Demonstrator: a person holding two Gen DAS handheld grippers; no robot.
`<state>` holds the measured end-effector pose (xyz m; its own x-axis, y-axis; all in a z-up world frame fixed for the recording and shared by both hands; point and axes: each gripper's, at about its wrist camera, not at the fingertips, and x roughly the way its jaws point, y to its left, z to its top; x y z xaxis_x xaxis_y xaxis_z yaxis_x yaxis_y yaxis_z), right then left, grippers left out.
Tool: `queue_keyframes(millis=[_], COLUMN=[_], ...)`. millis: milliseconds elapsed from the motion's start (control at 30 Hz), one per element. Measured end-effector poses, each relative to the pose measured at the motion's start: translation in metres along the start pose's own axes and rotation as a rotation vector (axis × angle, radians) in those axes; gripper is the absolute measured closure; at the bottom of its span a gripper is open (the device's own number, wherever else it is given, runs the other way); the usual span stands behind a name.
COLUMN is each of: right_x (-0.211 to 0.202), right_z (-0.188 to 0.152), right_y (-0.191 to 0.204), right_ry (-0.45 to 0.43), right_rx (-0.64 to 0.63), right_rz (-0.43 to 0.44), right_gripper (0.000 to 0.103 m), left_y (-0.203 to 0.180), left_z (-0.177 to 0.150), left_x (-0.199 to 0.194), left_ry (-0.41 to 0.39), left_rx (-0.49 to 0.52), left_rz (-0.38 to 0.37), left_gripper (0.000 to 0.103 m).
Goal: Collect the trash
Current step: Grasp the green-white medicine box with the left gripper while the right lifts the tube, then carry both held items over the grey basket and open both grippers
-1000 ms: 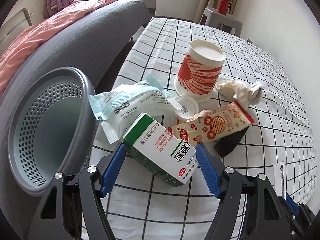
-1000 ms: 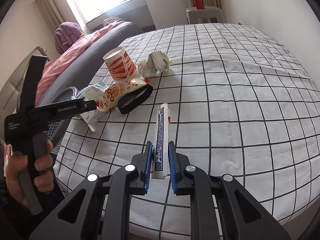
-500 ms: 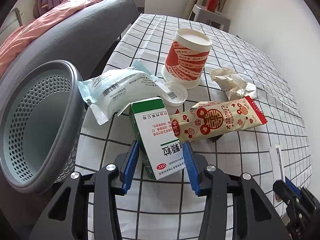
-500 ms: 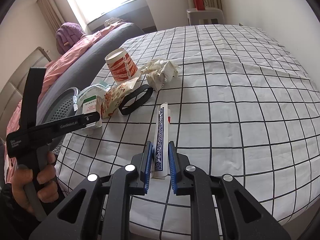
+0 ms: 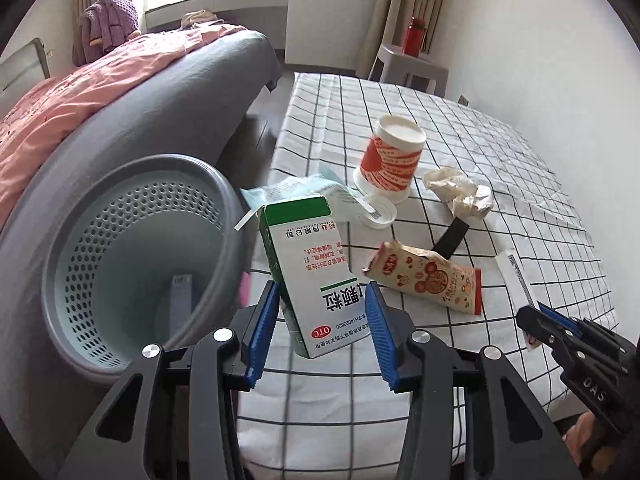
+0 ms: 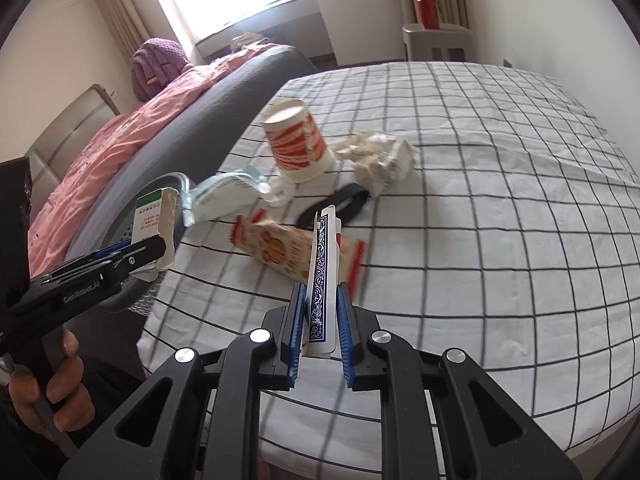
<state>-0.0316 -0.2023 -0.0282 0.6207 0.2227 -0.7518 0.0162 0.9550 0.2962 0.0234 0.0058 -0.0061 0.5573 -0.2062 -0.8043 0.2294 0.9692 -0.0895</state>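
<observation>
Left gripper [image 5: 320, 312] clamping green-white box [image 5: 310, 280] beside basket [image 5: 120, 264], seemingly lifted off the bed edge, right gripper [image 6: 319, 320] pinching card box [image 6: 322, 280]

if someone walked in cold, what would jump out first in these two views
Probably the green-and-white medicine box clamped in the left gripper, lifted beside the perforated grey bin at the table's edge. Next, the blue-patterned card box pinched upright in the right gripper. Behind both, litter on the checked cloth: a red-and-white paper cup, crumpled paper and a red snack wrapper.
</observation>
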Motion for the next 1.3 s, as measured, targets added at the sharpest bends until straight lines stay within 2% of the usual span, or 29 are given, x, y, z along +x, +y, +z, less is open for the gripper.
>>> queue_keyframes(millis=[167,367,533,733,867,967,1133,1200,1267,1300], right_x=[0.012,0.031,0.053,0.094,0.118,0.131,0.140,0.141,0.140,0.140], right_z=[0.017,0.054,0.077,0.082,0.079,0.080,0.079,0.079,0.079,0.080], right_y=[0.038,0.104,0.162,0.207,0.218,0.220,0.221,0.222,0.222,0.222], right_ry=[0.010,-0.001,-0.001,0.053,0.107,0.131,0.135,0.133,0.125,0.117], right_rx=[-0.050,-0.161,-0.271,-0.365,-0.382,-0.369,-0.371,-0.370,-0.369,-0.365], right_rz=[0.033,0.115,0.196,0.271,0.285,0.300,0.303,0.309,0.310,0.309], right_gripper=[0.086,0.086,0.086,0.086,0.086,0.086,0.084,0.083,0.072,0.068], left_y=[0.033,0.089,0.134,0.167,0.180,0.189,0.201,0.201,0.203,0.205], left_z=[0.008,0.017,0.023,0.016,0.012,0.012,0.010,0.010,0.011,0.011], left_x=[-0.018,-0.029,-0.025,-0.007,0.008,0.011,0.016,0.016,0.014,0.013], left_ry=[-0.034,-0.066,-0.069,-0.038,0.007,0.006,0.017,0.014,0.005,-0.001], left_rx=[-0.006,-0.038,-0.098,-0.149,-0.180,-0.194,-0.209,-0.210,-0.217,-0.220], left_rz=[0.022,0.115,0.176,0.208,0.193,0.201,0.215,0.228,0.248,0.254], left_gripper=[0.060,0.060,0.060,0.060,0.060,0.059,0.058,0.055,0.037,0.035])
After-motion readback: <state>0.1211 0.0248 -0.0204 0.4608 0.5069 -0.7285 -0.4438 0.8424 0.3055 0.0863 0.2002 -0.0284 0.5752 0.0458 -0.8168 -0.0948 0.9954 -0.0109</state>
